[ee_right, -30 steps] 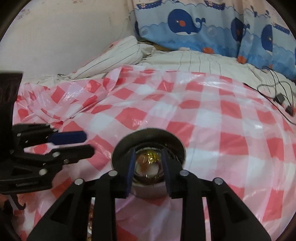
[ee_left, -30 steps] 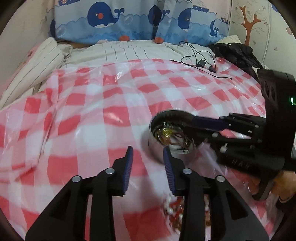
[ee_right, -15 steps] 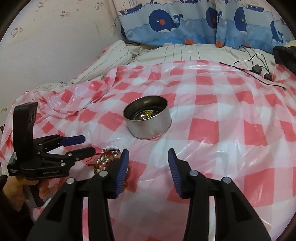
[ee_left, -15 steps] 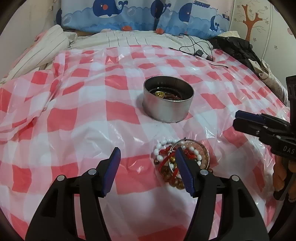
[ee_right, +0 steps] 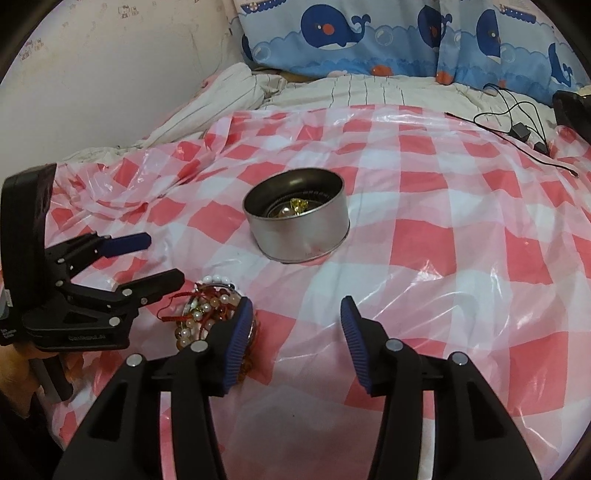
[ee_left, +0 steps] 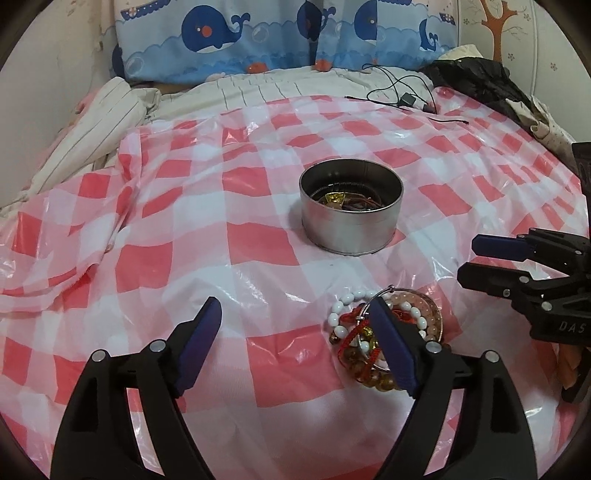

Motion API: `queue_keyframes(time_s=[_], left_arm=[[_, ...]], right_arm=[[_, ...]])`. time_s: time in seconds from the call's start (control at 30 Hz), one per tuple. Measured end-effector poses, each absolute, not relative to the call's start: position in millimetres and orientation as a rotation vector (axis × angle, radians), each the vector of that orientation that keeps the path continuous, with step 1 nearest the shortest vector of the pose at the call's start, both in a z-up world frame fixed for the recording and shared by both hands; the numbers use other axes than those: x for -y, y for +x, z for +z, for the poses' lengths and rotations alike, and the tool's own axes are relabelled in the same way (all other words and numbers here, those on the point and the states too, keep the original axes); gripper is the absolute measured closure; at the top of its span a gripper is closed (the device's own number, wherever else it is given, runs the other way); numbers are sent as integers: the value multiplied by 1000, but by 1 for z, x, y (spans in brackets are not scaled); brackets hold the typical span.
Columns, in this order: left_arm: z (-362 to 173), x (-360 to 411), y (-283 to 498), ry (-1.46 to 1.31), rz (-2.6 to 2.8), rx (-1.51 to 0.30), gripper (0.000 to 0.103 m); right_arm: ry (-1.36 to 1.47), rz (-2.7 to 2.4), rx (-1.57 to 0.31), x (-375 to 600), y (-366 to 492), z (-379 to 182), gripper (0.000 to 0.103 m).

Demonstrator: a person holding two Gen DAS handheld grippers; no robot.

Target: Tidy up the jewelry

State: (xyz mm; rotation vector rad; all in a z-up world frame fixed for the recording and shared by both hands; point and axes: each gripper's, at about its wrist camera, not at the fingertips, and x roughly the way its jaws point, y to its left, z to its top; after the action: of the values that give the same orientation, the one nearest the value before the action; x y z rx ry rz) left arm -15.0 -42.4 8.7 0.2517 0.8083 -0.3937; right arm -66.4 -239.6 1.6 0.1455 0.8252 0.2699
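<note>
A round metal tin [ee_left: 351, 221] [ee_right: 299, 229] stands on the red-and-white checked plastic sheet [ee_left: 184, 258], with a gold piece and other jewelry inside. Nearer to me lies a pile of bracelets [ee_left: 347, 314] [ee_right: 207, 310]: white beads, amber beads, red cord and a metal bangle. My left gripper [ee_left: 294, 306] [ee_right: 164, 258] hovers just left of the pile, its jaws opening with nothing between them; its right finger hides part of the pile. To the right of the pile my right gripper [ee_right: 295, 306] [ee_left: 469, 260] is also opening and holds nothing.
Whale-print pillows [ee_left: 280, 33] line the far wall behind a striped quilt [ee_left: 110, 110]. A black cable with a charger [ee_left: 406, 98] and dark clothing [ee_left: 476, 81] lie at the far right. The sheet is wrinkled at the left [ee_left: 55, 266].
Both grippers have drawn back from the tin, the right one from right over it, and their jaws have spread wider. The bracelet pile has come fully into view.
</note>
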Motion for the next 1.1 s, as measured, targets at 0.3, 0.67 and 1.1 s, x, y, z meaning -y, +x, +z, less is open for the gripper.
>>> queue_keyframes(time_s=[0.3, 0.67, 1.1], left_arm=[[9, 41, -12, 258, -368, -803, 16], [8, 43, -12, 278, -357, -799, 11], [8, 43, -12, 286, -355, -798, 8]], right_arm=[[145, 267, -828, 238, -66, 0, 49], [146, 254, -824, 243, -64, 0, 39], [141, 244, -828, 244, -64, 0, 39]])
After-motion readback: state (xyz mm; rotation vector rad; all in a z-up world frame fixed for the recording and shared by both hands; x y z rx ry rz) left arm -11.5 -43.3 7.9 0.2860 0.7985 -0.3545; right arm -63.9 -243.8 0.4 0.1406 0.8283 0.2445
